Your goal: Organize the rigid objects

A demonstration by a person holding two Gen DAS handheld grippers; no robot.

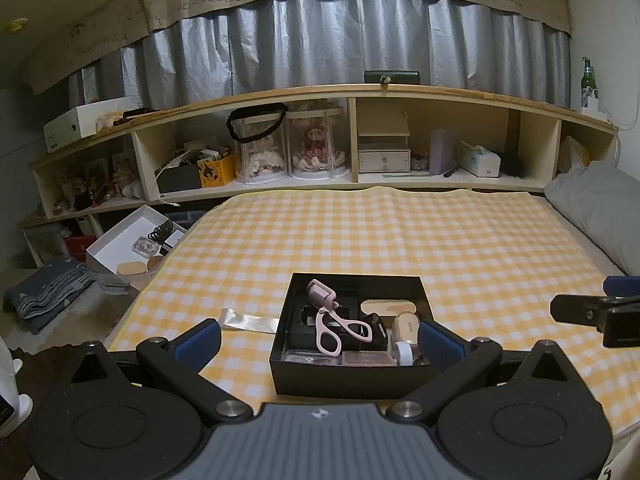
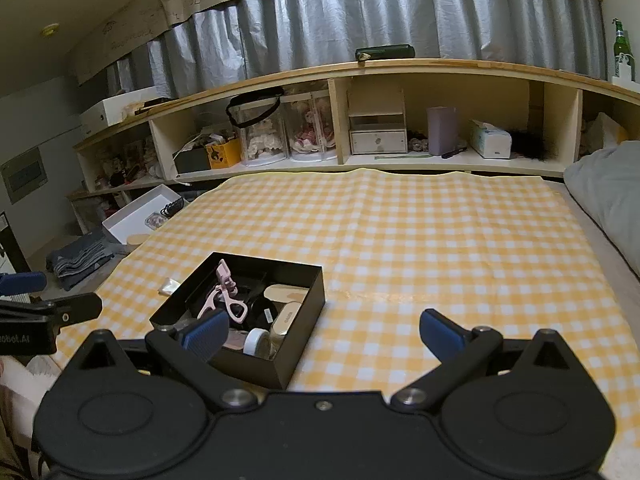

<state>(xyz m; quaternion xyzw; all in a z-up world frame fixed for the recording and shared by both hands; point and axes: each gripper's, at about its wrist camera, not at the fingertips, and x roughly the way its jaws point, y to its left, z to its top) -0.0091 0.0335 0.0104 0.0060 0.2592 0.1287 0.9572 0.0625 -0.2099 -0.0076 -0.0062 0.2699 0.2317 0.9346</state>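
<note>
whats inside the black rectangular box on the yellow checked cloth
In the black rectangular box: a pink eyelash curler lying on a black case, a beige case and a white-capped jar. Whatever lies under them is hidden.

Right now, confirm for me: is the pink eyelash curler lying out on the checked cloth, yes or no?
No: the pink eyelash curler lies inside the black box, on top of the other items there, not on the checked cloth.

Black boxes [image 1: 352,376]: you have one on the cloth.
Pink eyelash curlers [image 1: 332,320]: one.
Doll display cases [image 1: 318,144]: two on your shelf.
Green bottles [image 1: 589,80]: one.
Tissue boxes [image 1: 479,159]: one.
</note>
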